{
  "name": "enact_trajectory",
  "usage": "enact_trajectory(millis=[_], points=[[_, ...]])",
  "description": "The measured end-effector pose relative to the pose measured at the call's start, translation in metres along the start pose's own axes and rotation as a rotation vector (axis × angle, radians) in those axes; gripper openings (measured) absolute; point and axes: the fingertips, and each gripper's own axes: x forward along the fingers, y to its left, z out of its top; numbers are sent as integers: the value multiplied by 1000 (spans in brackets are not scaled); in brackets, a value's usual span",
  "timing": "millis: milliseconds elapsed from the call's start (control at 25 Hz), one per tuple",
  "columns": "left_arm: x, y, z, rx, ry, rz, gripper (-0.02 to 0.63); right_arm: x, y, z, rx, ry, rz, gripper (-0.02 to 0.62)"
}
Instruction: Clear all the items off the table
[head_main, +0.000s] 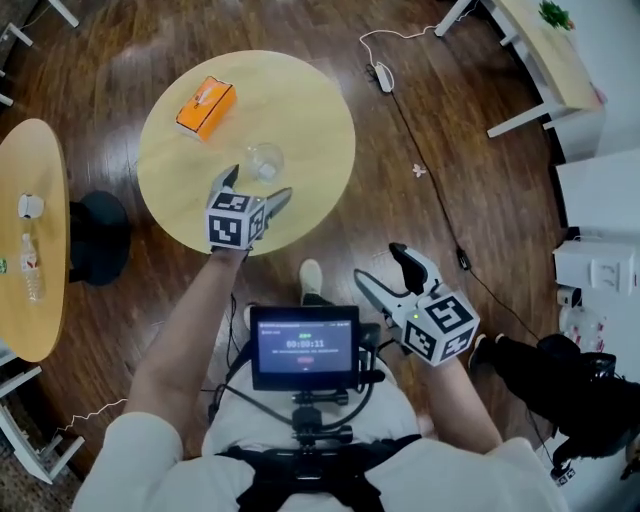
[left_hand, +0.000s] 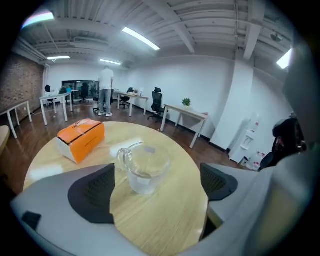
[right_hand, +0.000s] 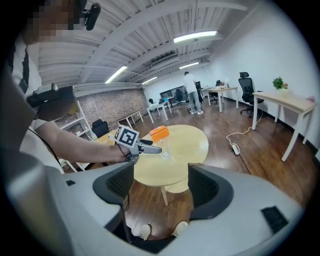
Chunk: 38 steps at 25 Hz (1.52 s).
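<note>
Starting at the far left, a second surface (head_main: 45, 170) carries a clear bottle (head_main: 30, 268) and a small white thing (head_main: 30, 206) too small to identify. Next across is the round surface (head_main: 320, 140), pale wood, and two items are on it. An orange box (head_main: 205, 105) lies on the far left part. A glass mug (head_main: 264, 160) stands upright near the middle, a little apart from the box.

Here's the left gripper (head_main: 259, 182), reaching in over the near edge of the round surface on an outstretched arm. Its jaws are spread wide. In the left gripper view the mug stands right at the jaw tips, in line with the gap, with its handle on the left by the left tip. The pads aren't pressing on the glass. The box sits beyond and to the left.

At bottom centre, a small screen (head_main: 305, 347) is mounted at the person's waist.

To the right, the right gripper (head_main: 378, 264) is held off the surface, above the wooden floor (head_main: 450, 130). Its jaws stand apart, in a narrower gap than the left's, and they pinch nothing. In its own view only floor and the person's shoes (right_hand: 142, 231) show between them.

Further right, a cable (head_main: 430, 170) trails across the floor. In the top right corner stands a desk (head_main: 545, 60) with a green plant (head_main: 555, 14) on it.
</note>
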Motion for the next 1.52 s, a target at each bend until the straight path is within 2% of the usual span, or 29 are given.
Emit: enact_trajectory(millis=[520,640,680,760,1160,1520], points=[[59,35,-12,-84,-88,271,530,-2,-53,-23,14,112,26,349],[62,39,-11,-74,-94,306,462,-4,-59,-25,7,129,25,348],[63,39,-10,-66,-102,310,403,-5,-62,-25,6,134,23,350],[63,39,-7,-52,-113,310,394,-7,-65,-27,4,144,18,348],[45,37,-4,0,-75,258,384,-3,-67,-23,-18,152,49,348],[14,39,26,21,-126,226,383,16,-50,-4,-73,137,115,349]])
